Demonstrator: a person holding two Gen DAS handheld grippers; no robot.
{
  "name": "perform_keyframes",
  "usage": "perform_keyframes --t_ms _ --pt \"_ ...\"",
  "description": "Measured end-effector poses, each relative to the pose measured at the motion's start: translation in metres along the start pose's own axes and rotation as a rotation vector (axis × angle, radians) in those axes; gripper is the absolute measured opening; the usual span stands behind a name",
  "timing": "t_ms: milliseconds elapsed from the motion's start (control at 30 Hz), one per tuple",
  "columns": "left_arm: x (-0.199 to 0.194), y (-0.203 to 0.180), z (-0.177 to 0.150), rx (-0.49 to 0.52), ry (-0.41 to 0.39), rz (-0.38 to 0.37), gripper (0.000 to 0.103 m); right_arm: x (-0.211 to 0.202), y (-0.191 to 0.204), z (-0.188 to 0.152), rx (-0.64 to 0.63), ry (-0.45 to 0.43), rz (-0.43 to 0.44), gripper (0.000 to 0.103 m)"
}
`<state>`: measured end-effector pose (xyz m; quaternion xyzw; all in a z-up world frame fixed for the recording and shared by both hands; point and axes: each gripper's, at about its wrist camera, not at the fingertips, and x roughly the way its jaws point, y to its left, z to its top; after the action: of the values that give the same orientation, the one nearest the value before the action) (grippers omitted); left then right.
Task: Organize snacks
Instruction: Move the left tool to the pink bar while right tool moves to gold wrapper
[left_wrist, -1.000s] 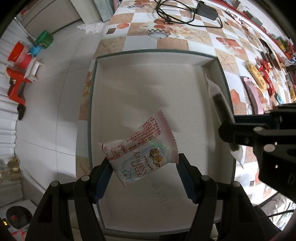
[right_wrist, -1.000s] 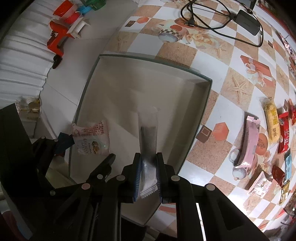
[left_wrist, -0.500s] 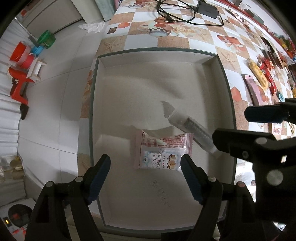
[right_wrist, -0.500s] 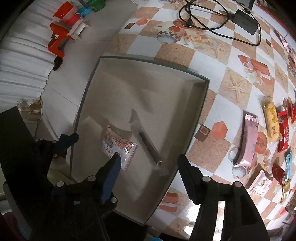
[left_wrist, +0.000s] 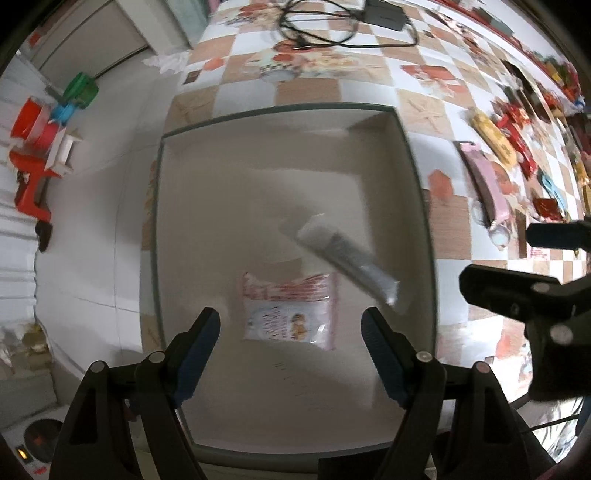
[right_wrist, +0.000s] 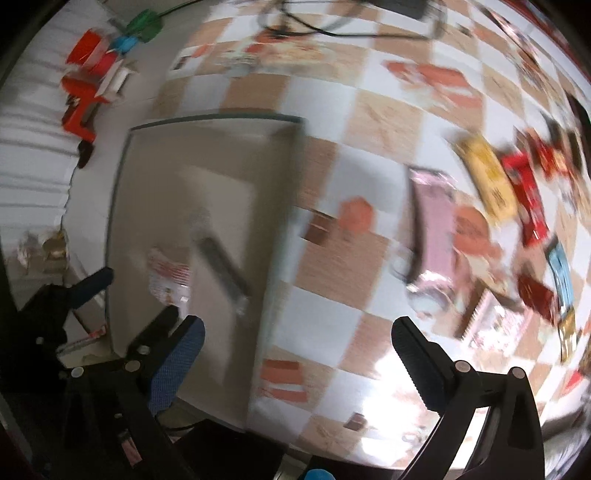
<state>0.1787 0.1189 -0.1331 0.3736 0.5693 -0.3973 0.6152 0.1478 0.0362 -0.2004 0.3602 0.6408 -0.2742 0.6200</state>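
Snack packets (left_wrist: 290, 317), seemingly flat, in box (left_wrist: 280, 110)

right claw (right_wrist: 297, 341): released stick pack (left_wrist: 347, 258) into box (left_wrist: 417, 177), swung right | left claw (left_wrist: 290, 332): dropped cranberry packet (left_wrist: 290, 312)

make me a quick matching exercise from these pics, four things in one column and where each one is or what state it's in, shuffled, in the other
Things:
1. cranberry snack packet
2. long grey stick packet
3. yellow snack bar
4. left gripper

Places or states:
A. on the checkered tablecloth, outside the box
B. open, holding nothing
C. lying flat in the box, between the blue pads
D. lying slantwise in the box, right of the other packet

Pairs: 1-C, 2-D, 3-A, 4-B
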Motion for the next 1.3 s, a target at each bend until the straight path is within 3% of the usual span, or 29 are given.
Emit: perform_keyframes --t_ms 367,633,833,1100,1300 --pt "-0.007 -0.076 0.017 0.168 -0.013 -0.009 0.082 -0.006 -0.109 -0.035 0.259 0.015 -0.002 0.102" --pt "-0.007 -0.134 0.037 0.259 0.008 -0.047 0.082 -0.003 -0.178 -0.084 0.433 0.042 -0.005 0.102" --pt "0.014 -0.156 0.069 0.137 0.099 -0.143 0.082 -0.002 -0.21 -0.118 0.498 0.055 0.006 0.102" --pt "0.055 -0.166 0.116 -0.014 0.186 -0.137 0.082 0.003 -0.253 -0.175 0.544 0.071 0.017 0.102" --pt "0.069 -0.171 0.129 -0.071 0.219 -0.133 0.082 0.003 -0.283 -0.203 0.566 0.074 0.023 0.102"
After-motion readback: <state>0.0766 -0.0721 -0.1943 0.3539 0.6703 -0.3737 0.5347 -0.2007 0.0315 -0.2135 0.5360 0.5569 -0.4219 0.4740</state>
